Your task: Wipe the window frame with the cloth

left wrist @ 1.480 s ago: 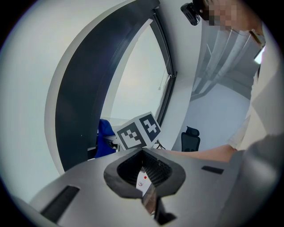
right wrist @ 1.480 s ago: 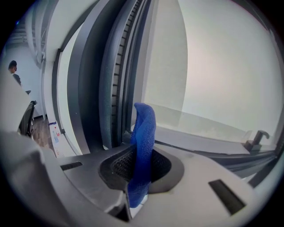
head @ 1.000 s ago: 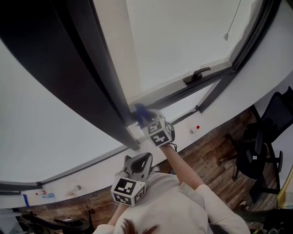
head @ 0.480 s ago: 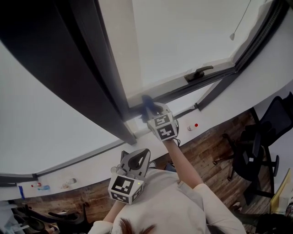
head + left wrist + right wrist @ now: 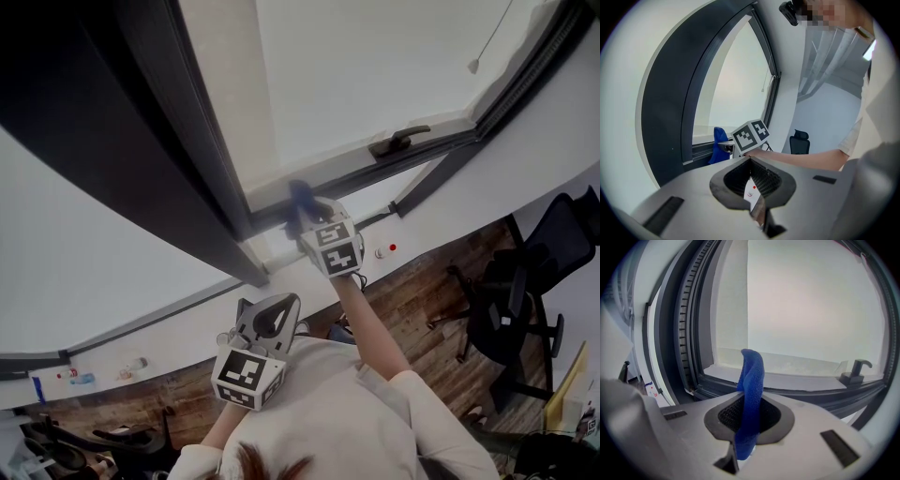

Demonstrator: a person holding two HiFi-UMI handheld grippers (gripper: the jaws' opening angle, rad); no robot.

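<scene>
Two hand-held grippers [image 5: 271, 313] [image 5: 310, 221], one cloth [image 5: 300, 198], one window handle [image 5: 398, 141]

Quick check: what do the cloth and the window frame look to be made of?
Cloth, pinched in the right claw: blue fabric, likely microfibre; fine ribbed weave, limp fold. Window frame: dark grey, smooth matte, probably painted metal, possibly plastic; crisp straight edges, no grain.

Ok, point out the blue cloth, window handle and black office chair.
blue cloth [image 5: 751, 378]: right gripper view, upper fold.
window handle [image 5: 400, 141]: head view, lever.
black office chair [image 5: 800, 141]: left gripper view, backrest.
</scene>
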